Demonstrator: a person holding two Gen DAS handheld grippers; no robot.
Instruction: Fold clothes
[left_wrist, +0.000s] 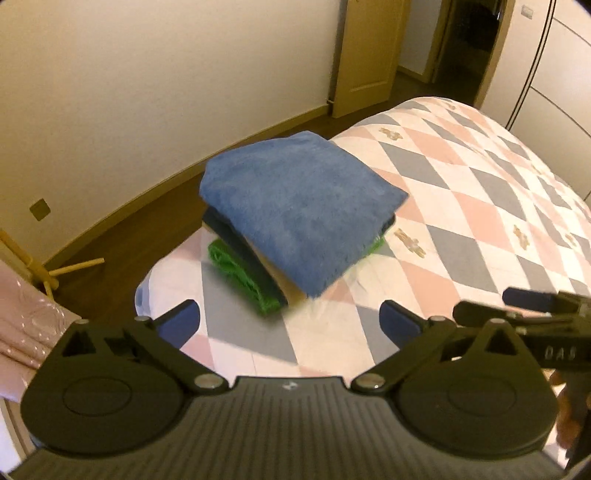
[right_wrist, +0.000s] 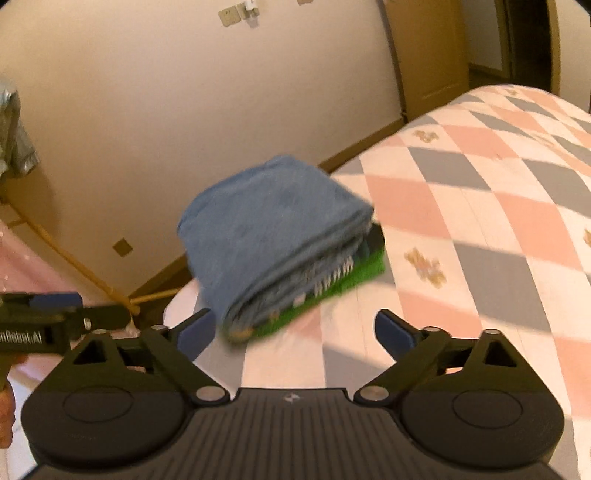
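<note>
Broadly, a bed under a pink, grey and white diamond-patterned quilt (left_wrist: 480, 192) is seen, with a stack of folded cloths topped by a blue fleece towel (left_wrist: 295, 206) near its corner; the left gripper (left_wrist: 290, 325) and right gripper (right_wrist: 295, 332) are held wide apart, nothing between them

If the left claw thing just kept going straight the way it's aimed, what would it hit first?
Probably the folded blue towel topping the stack on the bed. The left gripper, jaws open and empty, points down toward it. It might meet the quilt just short of the stack; depth is unclear.
</note>
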